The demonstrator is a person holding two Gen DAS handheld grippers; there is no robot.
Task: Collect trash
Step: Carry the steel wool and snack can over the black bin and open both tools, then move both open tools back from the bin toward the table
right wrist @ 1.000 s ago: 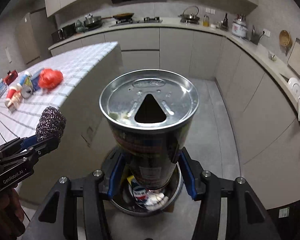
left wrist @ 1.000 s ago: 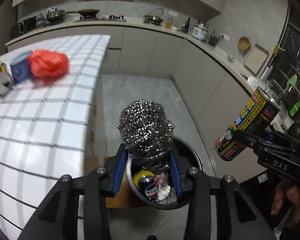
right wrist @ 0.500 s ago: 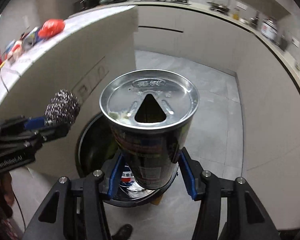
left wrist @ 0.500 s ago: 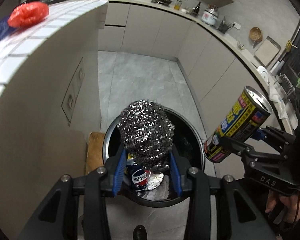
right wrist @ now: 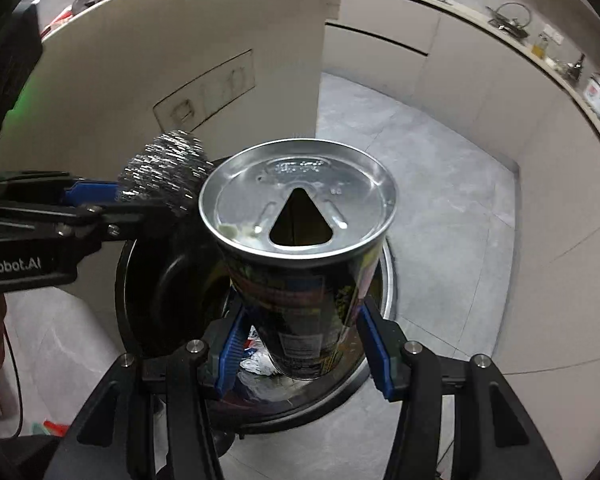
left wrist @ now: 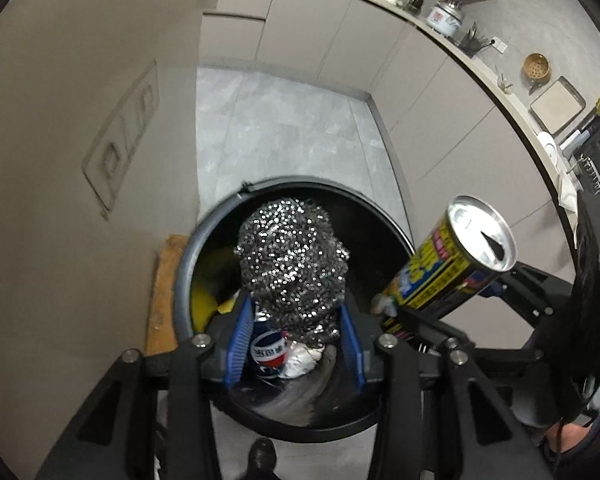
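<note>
A ball of steel wool (left wrist: 292,260) sits between the blue pads of my left gripper (left wrist: 296,320), whose jaws are opening; the pads still touch its lower sides. It hangs over the mouth of a round black trash bin (left wrist: 188,272) on the floor. My right gripper (right wrist: 300,340) is shut on an opened yellow-and-black drink can (right wrist: 300,280), held upright above the same bin (right wrist: 120,292). From the left wrist view, the can (left wrist: 440,276) and right gripper (left wrist: 452,292) hover at the bin's right rim. In the right wrist view the left gripper (right wrist: 152,196) and steel wool (right wrist: 164,172) are at left.
Inside the bin lie a Pepsi can (left wrist: 268,354), crumpled white paper (left wrist: 300,360) and something yellow (left wrist: 202,300). The island's side wall (left wrist: 80,200) stands close on the left, with a brown board (left wrist: 162,288) against it. A shoe tip (left wrist: 262,456) shows below. Cabinets (left wrist: 440,120) line the right.
Both grippers have sunk from island-top height to just above the bin, which now fills the lower views. The left pads stand slightly wider around the steel wool. The can is still held.
</note>
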